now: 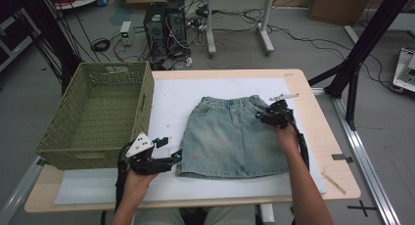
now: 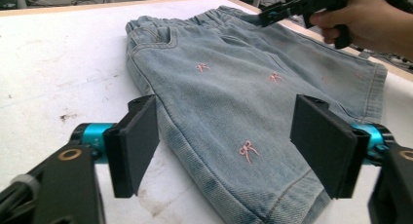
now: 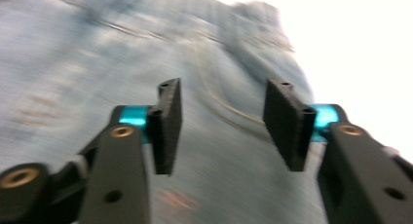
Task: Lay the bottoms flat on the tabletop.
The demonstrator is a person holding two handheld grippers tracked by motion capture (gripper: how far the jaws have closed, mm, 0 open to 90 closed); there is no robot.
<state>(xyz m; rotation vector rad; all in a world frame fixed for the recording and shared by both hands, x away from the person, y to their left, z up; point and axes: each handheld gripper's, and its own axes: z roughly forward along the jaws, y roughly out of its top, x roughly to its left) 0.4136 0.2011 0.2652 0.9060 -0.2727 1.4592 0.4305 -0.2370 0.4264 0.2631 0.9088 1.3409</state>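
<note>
the denim skirt (image 1: 232,137) lay flat on the white-covered table (image 1: 171,102). the left tongs (image 2: 226,141) stood released astride its lower left hem corner; the right tongs (image 3: 221,126) hovered, unclenched, over the waistband's right end.

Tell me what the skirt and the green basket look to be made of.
Skirt: apparently light-wash denim, matte; woven twill grain, stitched seams, gathered elastic waistband, small pink embroidered bows. Green basket: looks like moulded plastic imitating wicker, given its uniform olive weave; real woven fibre cannot be ruled out.
</note>
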